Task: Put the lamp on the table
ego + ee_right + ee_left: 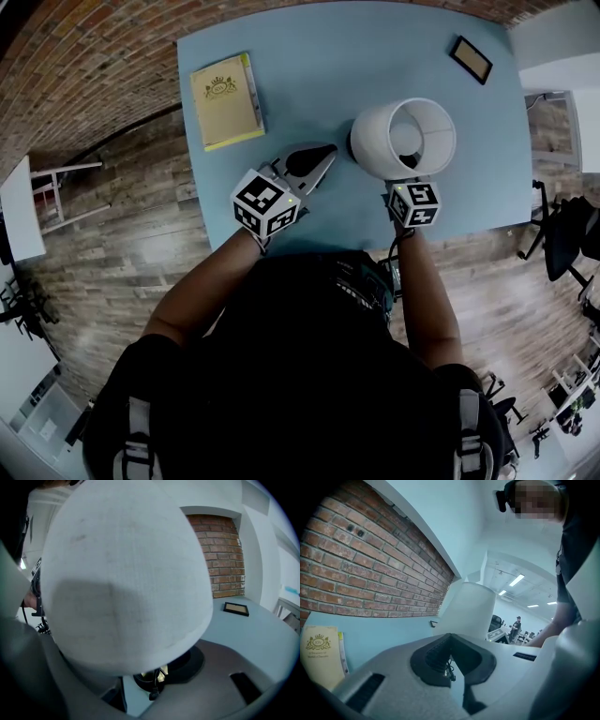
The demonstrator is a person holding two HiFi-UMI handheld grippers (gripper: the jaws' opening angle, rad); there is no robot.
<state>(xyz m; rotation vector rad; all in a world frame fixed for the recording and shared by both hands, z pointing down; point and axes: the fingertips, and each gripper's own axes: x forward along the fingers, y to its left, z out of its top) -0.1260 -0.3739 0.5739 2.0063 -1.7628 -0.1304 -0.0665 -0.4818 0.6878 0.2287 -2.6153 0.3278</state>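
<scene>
Pale-blue table (375,56) vs. brick wall (84,66), wood floor (122,253) round it; lamp (403,138) w/ white drum shade, upright nr table's near edge, right gripper (152,679) clenched on its stem under the shade, left gripper (314,161) beside it, jaws closed on nothing.

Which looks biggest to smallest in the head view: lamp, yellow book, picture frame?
1. lamp and yellow book: nearly alike. The lamp's shade looks slightly larger, but it stands taller and nearer the camera, so there is no firm rank between them.
2. picture frame: clearly smallest.
</scene>
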